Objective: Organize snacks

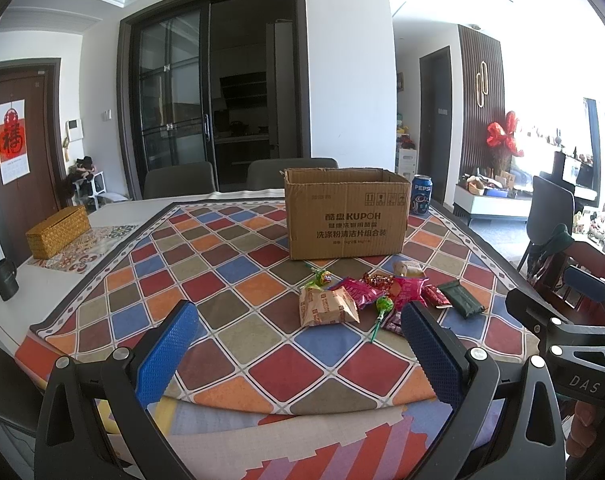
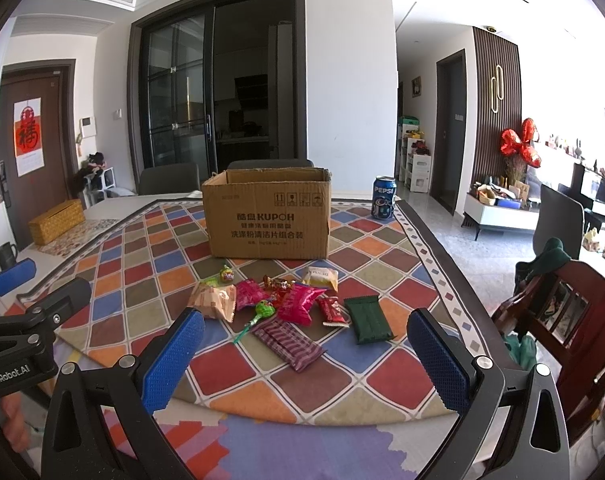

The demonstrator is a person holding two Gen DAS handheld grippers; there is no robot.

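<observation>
Cardboard box [image 2: 268,216] open behind overlapping snack heap [image 2: 290,308]. We find both tongs [image 1: 298,354] [image 2: 306,360] apart, empty. Risk: pinching two wrappers; lollipop [image 2: 262,312] probably snags.

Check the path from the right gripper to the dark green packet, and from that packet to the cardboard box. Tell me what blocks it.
Nothing visible blocks either leg. The right gripper is open with bare tablecloth between it and the dark green packet. From there to the cardboard box only cloth lies between; the other snacks sit to the packet's left, and the box top is open.
</observation>
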